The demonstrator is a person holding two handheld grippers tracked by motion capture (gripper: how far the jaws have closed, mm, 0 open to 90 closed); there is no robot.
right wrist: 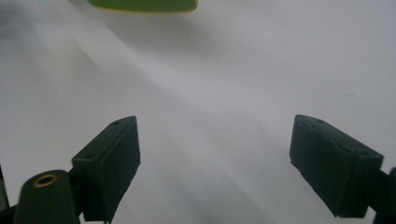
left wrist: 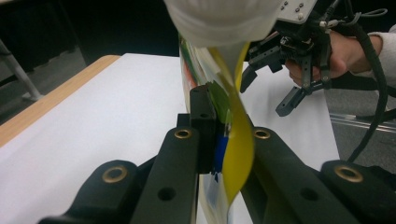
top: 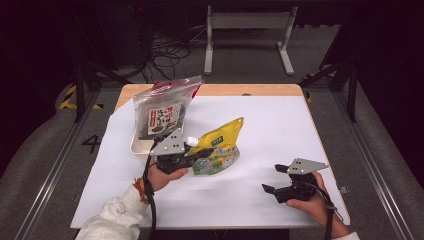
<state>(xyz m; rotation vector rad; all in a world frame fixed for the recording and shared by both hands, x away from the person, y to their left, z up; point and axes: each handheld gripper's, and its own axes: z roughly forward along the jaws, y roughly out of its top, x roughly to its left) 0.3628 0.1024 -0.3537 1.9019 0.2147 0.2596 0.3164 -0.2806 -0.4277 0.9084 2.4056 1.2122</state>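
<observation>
A person sits at a table covered with a white sheet (top: 280, 125), holding a two-jaw gripper in each hand.

Nearest, at the right, the right gripper (top: 276, 179) hovers just above the sheet with its jaws spread wide and nothing between them. Its own view shows bare white sheet between the two black pads, and a yellow-green edge of the pouch at the far top.

A little farther and to the left, the left gripper (top: 197, 154) is clamped on a yellow spouted pouch (top: 220, 147). In the left gripper view the jaws pinch the pouch's thin, twisted yellow film just below its white cap (left wrist: 223, 18). The pouch rests near the middle of the sheet, its far corner pointing up.

Farther left, a clear zip bag of dark dried food (top: 162, 110) stands leaning in a white tray (top: 136, 145), just behind the left gripper.

Risks, as a judgement: the grip is on soft, slippery film rather than the stiff spout, so the pouch may slide out or twist further if lifted. A swing to the far left could knock the leaning bag over. The right gripper is well apart, so it cannot steady the pouch yet.
</observation>
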